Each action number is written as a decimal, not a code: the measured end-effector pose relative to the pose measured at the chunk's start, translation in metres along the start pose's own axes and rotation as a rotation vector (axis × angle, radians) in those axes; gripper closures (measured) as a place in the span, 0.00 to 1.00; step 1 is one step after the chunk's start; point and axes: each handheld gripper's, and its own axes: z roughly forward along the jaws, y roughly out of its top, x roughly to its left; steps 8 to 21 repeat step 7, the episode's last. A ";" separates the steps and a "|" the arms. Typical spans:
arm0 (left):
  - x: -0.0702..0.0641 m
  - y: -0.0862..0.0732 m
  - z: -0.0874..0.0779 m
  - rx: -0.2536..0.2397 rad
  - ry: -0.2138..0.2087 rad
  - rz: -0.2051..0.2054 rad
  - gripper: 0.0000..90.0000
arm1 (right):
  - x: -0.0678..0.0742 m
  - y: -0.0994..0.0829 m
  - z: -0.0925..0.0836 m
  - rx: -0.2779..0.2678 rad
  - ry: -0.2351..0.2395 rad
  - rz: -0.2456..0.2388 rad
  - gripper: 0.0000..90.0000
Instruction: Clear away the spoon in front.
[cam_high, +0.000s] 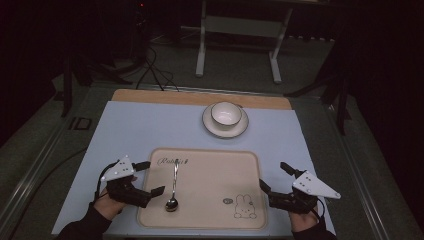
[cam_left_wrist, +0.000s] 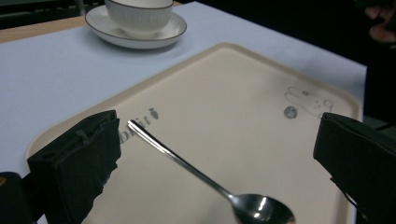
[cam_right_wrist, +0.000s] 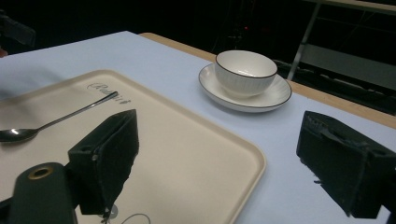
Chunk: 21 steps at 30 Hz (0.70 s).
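- A slim metal spoon (cam_high: 173, 186) lies flat on the left half of a cream tray (cam_high: 215, 200), its polished oval bowl toward the person and its straight, narrow handle pointing away toward the printed script at the tray's far left corner.
- The tray is a matte, rounded-corner square with a low raised rim; a line-drawn rabbit (cam_high: 244, 206) and a small grey round mark sit near its right front corner.
- The left gripper (cam_high: 147, 178) rests at the tray's left edge, its blocky black jaws spread wide and empty; in the left gripper view the spoon (cam_left_wrist: 201, 175) lies between them, touching neither.
- The right gripper (cam_high: 276, 177) sits just off the tray's right edge, jaws likewise apart with nothing between them; a grey three-cornered plate tops each gripper.
- Beyond the tray, well apart from it, a white ribbed bowl (cam_high: 226, 113) with a thin dark rim line stands in a matching glossy saucer (cam_high: 239, 129).
- Everything rests on a smooth pale blue mat (cam_high: 130, 130) covering the table, whose wooden far edge (cam_high: 165, 97) shows as a tan strip.
- The room is dim; grey floor, black cables (cam_high: 155, 72) and a white metal frame (cam_high: 240, 30) stand beyond the table.
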 end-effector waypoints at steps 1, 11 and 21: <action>0.000 -0.001 0.001 0.008 0.006 0.007 0.01 | 0.000 0.000 0.000 0.000 0.001 -0.002 0.14; 0.001 -0.003 0.001 -0.007 0.016 0.004 0.01 | 0.000 0.000 0.001 0.004 0.005 -0.003 0.14; 0.001 -0.003 0.001 -0.007 0.016 0.004 0.01 | 0.000 0.000 0.001 0.004 0.005 -0.003 0.14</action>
